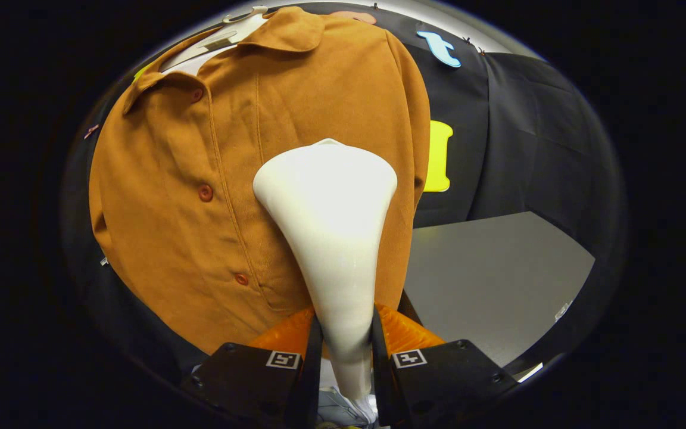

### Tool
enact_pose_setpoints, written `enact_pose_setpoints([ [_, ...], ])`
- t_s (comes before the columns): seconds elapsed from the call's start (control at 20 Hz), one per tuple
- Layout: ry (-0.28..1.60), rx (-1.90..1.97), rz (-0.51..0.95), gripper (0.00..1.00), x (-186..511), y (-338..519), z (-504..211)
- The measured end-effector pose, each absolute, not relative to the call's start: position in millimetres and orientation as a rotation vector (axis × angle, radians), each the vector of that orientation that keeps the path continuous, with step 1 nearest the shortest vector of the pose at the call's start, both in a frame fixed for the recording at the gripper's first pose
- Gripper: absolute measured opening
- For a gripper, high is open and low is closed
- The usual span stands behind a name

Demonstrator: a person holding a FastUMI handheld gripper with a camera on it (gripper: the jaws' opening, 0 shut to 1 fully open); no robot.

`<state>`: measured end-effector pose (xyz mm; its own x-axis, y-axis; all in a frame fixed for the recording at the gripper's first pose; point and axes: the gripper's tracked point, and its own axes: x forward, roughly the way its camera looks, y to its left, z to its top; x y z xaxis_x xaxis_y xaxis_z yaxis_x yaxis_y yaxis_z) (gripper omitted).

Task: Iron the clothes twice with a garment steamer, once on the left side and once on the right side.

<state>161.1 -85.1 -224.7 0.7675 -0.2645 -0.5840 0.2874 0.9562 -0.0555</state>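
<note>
i have the steamer (334,238) pinched by its neck between both fingers of my gripper (343,345), its wide white head fanning out just ahead of them against the shirt (200,179). the head sits on the shirt's panel beside the button line, below the collar. the shirt hangs on a pale hanger (230,33) in front of the black wall. a grey table (498,280) lies beyond.

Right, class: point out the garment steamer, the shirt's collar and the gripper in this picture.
garment steamer (328,214): gripper view, on the wide head, clamped between both fingers lower down.
shirt's collar (286,31): gripper view, on the folded flap by the hanger.
gripper (346,342): gripper view, midway between the fingertips, on the steamer's neck.
</note>
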Motion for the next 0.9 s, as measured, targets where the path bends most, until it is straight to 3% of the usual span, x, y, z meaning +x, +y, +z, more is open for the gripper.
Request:
enact_pose_setpoints([
  [0.65, 0.810, 0.060, -0.299, 0.42, 112.1, -82.2, -296.9],
  [0.9, 0.727, 0.049, -0.314, 0.42, 102.3, -76.6, -247.4],
])
